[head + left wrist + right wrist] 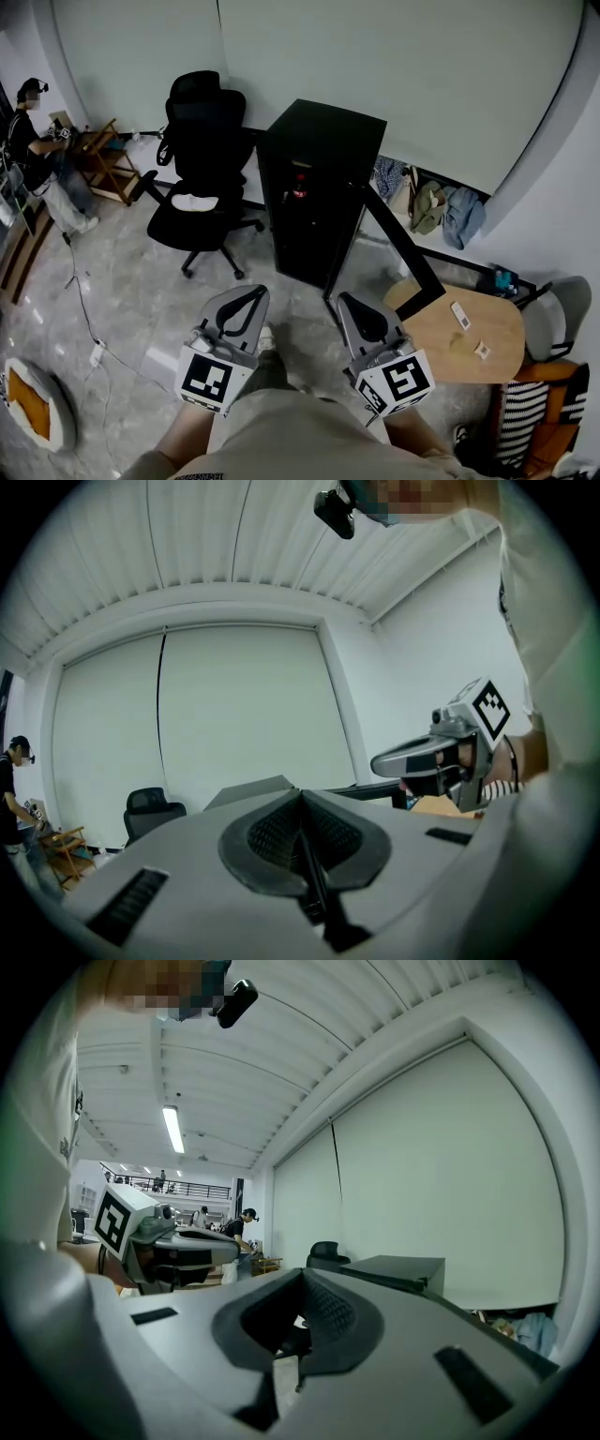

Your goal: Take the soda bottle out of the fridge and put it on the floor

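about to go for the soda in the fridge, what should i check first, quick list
1. Fridge door open: ok.
2. Soda bottle located: cannot tell; only a small red thing shows inside.
3. Left gripper free: ok, shut on nothing.
4. Right gripper fingers open for a grasp: not ok, shut.
5. Office chair out of the way: ok, it stands to the left of the fridge.
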`<state>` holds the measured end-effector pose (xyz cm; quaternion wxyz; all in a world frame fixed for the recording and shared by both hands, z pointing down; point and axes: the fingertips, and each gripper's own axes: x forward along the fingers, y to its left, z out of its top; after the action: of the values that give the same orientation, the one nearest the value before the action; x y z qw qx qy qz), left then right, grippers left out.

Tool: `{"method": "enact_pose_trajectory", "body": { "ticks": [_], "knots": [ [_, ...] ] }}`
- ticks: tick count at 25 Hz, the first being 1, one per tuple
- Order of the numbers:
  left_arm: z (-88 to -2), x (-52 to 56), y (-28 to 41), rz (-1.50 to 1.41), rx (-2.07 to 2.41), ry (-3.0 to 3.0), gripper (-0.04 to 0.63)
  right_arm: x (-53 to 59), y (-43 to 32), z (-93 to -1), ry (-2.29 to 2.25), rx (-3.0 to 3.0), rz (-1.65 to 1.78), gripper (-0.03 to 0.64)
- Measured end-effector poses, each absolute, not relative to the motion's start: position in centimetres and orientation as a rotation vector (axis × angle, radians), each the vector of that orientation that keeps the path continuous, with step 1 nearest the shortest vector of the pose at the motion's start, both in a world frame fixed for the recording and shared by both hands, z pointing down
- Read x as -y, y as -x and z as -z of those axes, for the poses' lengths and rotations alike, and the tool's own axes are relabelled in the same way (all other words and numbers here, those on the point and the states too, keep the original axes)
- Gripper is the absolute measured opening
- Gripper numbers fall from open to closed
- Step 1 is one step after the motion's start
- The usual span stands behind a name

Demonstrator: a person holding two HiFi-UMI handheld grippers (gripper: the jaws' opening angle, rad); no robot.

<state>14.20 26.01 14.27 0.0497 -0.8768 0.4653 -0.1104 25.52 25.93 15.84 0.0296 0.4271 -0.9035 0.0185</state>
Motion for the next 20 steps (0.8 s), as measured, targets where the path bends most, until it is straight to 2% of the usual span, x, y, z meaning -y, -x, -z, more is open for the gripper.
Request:
{"method": "enact_pose_trajectory", "body": {
  "ticks": [20],
  "knots": [
    [-17.6, -11.2, -9.4, 0.375, -1.398, 2.726, 0.006, -11.4, -20.9, -19.6, -1.326, 2.684, -0.124, -0.005]
  ]
}}
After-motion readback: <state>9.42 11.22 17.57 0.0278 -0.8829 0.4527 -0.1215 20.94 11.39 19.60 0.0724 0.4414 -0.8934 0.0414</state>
